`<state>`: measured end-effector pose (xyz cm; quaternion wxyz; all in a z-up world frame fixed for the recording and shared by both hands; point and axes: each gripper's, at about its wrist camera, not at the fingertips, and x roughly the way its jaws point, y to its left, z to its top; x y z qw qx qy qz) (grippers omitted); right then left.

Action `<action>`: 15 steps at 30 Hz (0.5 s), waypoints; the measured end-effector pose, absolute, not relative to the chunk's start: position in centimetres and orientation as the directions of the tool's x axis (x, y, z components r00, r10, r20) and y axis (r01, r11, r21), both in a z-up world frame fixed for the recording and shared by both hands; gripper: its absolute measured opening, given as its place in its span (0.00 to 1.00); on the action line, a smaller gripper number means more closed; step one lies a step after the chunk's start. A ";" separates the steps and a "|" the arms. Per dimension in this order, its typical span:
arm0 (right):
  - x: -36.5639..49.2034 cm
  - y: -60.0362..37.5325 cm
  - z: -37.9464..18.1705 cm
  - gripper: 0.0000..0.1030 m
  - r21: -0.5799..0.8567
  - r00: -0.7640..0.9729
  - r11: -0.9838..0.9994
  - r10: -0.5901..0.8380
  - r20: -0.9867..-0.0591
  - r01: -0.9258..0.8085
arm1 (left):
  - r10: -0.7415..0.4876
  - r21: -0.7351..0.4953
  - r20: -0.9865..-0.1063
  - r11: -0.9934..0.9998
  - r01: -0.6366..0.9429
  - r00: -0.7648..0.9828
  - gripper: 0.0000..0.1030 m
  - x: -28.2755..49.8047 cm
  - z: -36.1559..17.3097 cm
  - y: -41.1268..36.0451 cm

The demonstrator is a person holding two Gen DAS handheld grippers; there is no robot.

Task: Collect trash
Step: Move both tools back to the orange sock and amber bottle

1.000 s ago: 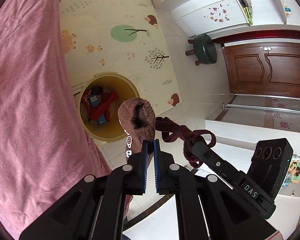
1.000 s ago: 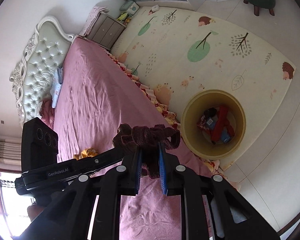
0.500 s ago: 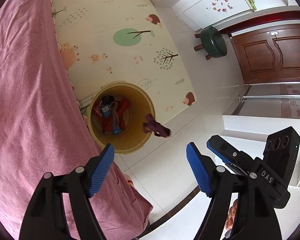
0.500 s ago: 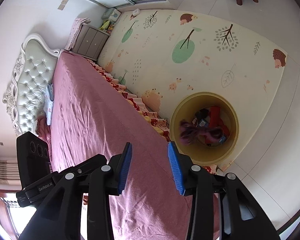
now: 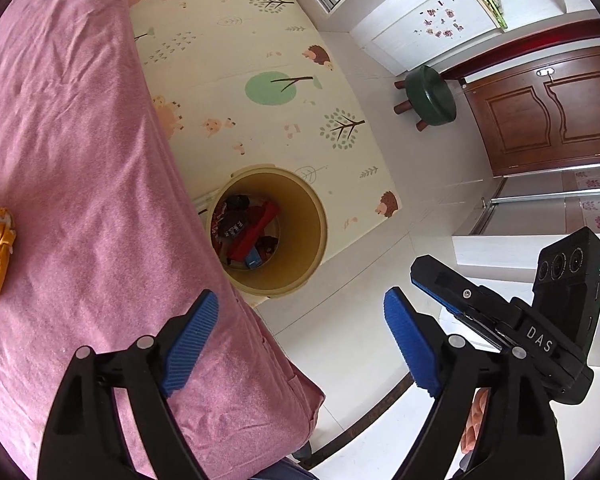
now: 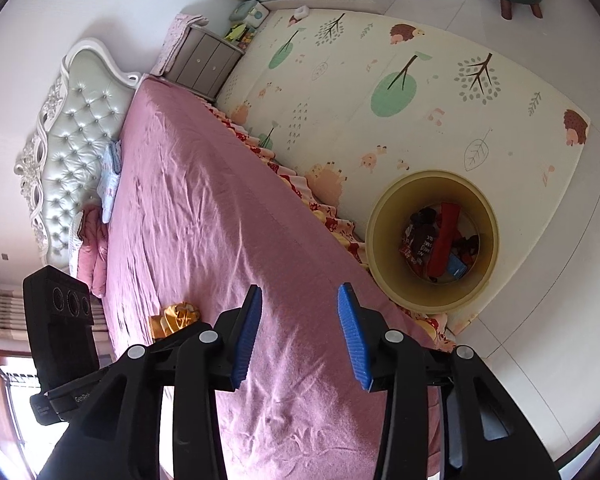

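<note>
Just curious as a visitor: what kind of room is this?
Most likely a bedroom shared with a child: a bed with a tufted headboard, a nightstand beside it, and a cartoon play mat on the floor.

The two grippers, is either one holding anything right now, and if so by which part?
Nothing is held. The left gripper and the right gripper are both open with only air between their blue pads, above the pink bed.
</note>
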<state>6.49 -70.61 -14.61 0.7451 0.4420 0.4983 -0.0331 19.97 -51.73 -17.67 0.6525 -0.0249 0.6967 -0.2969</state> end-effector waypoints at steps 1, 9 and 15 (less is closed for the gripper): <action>6.6 -69.8 -14.3 0.39 0.628 0.497 0.614 0.400 -0.770 0.478 | -0.423 -0.445 -0.895 0.827 0.344 -0.142 0.82 19.8 -17.4 -50.8; 7.7 -61.8 -12.5 0.47 0.641 0.450 0.668 0.473 -0.758 0.378 | -0.421 -0.428 -0.903 0.873 0.235 -0.082 0.82 18.2 -16.0 -41.5; 9.0 -54.7 -11.7 0.57 0.639 0.396 0.711 0.518 -0.758 0.293 | -0.391 -0.390 -0.920 0.911 0.132 -0.016 0.84 16.9 -15.4 -32.8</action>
